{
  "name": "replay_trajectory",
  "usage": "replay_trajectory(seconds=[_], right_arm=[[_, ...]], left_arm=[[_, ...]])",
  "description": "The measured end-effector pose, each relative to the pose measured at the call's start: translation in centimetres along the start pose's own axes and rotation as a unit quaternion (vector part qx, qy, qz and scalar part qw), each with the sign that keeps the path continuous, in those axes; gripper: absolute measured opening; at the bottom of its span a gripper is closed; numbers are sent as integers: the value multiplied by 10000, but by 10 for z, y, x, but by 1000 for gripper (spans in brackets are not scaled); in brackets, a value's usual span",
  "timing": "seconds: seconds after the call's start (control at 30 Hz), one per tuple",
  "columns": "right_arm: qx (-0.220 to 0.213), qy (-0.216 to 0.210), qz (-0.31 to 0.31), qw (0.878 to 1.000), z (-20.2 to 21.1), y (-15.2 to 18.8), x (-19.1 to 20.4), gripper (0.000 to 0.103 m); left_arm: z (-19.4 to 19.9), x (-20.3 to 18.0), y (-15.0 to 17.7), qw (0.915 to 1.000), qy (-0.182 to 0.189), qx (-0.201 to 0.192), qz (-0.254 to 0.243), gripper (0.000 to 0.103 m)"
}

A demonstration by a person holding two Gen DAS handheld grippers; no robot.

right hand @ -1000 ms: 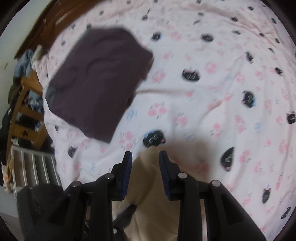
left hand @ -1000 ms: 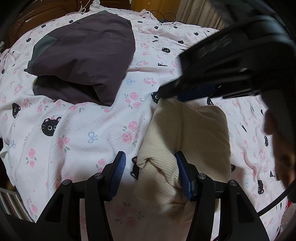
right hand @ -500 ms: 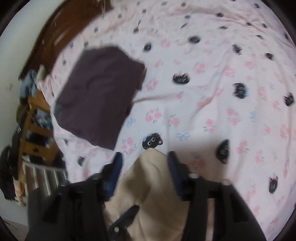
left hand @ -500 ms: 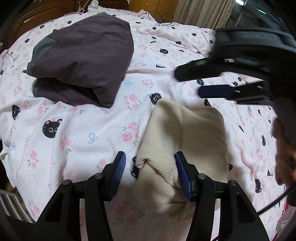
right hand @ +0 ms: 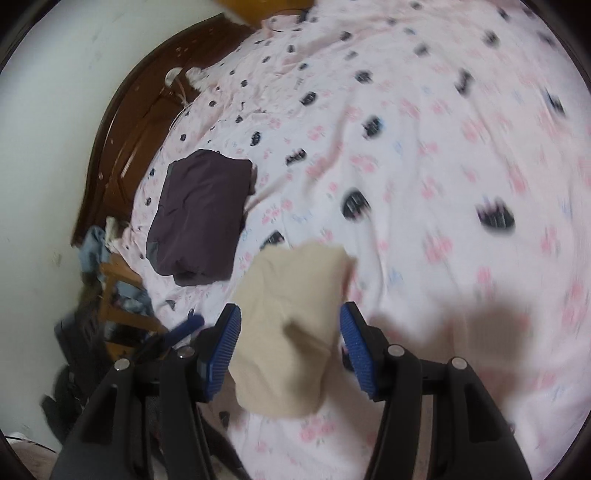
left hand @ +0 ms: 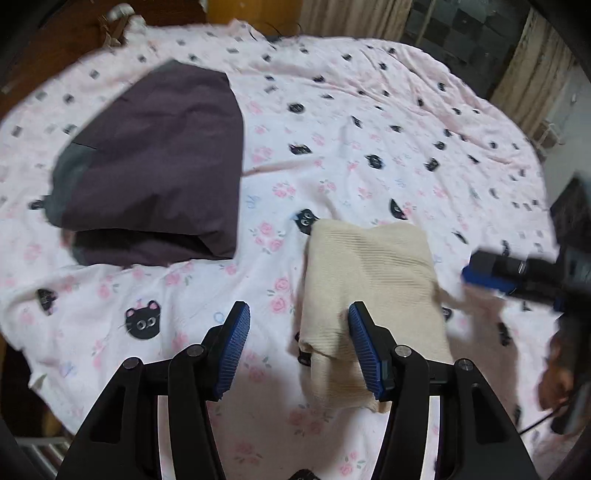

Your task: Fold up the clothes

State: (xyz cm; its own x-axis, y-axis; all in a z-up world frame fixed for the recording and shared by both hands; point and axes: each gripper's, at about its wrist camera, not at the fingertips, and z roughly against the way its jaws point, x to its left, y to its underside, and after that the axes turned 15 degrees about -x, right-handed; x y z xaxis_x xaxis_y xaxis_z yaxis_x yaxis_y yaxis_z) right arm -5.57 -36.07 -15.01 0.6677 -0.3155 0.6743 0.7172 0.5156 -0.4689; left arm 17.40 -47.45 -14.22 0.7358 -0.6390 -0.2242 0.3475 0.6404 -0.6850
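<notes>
A folded cream knit garment [left hand: 369,273] lies on the pink cat-print bedsheet [left hand: 351,122]. My left gripper [left hand: 301,350] is open just above the garment's near left edge; its right finger overlaps the cloth and its left finger stands over bare sheet. My right gripper [left hand: 487,275] hovers off the garment's right side. In the right wrist view my right gripper [right hand: 290,354] is open, the cream garment [right hand: 295,314] lying below between its fingers with neither pad pressing on it. A folded dark purple garment [left hand: 159,166] rests further left on the bed, also seen as the purple garment [right hand: 203,218].
A dark wooden headboard [right hand: 122,122] runs along the bed's far side by a white wall. A wooden stand piled with clothes [right hand: 110,280] sits beside the bed. Curtains [left hand: 351,14] hang beyond the bed. A person's hand [left hand: 557,376] shows at the right edge.
My right gripper's jaws widened, and it swung from over the cream garment's far edge out to the right. My left gripper lifted slightly, still open at the near edge.
</notes>
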Motion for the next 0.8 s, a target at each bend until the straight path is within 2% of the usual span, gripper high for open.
replay_trajectory(seconds=[0.17,0.27,0.43,0.5,0.57,0.67,0.73,0.8], right_arm=[[57,-153,-321,9993,0,19,-20,58],[115,-201,-386,9990,-4,27,-25,58],[97,-332,-430,9985,-11,33,-22,58],[42,-304,-339,9990,-10,32,-18,58],[-16,-292,-244,9993,-6,26,-14,58],[-78,-264,-130,9995,-1,12,-11,58],[-43,-202,-139,9997,-3,2,-11,58],[40,-95,-89,9999,-9,-8,-11,58]], left_arm=[[-4,16,-5,9976,547,400,115,50],[-9,21,-5,9923,1020,655,244,50],[-12,31,-8,9809,1594,723,844,50],[-6,30,-12,9796,1709,595,877,50],[7,20,-18,9791,1884,352,684,50],[20,-12,-19,9760,2168,183,97,50],[19,-35,-12,9754,2169,215,-319,50],[11,-47,-5,9768,2048,346,-527,50]])
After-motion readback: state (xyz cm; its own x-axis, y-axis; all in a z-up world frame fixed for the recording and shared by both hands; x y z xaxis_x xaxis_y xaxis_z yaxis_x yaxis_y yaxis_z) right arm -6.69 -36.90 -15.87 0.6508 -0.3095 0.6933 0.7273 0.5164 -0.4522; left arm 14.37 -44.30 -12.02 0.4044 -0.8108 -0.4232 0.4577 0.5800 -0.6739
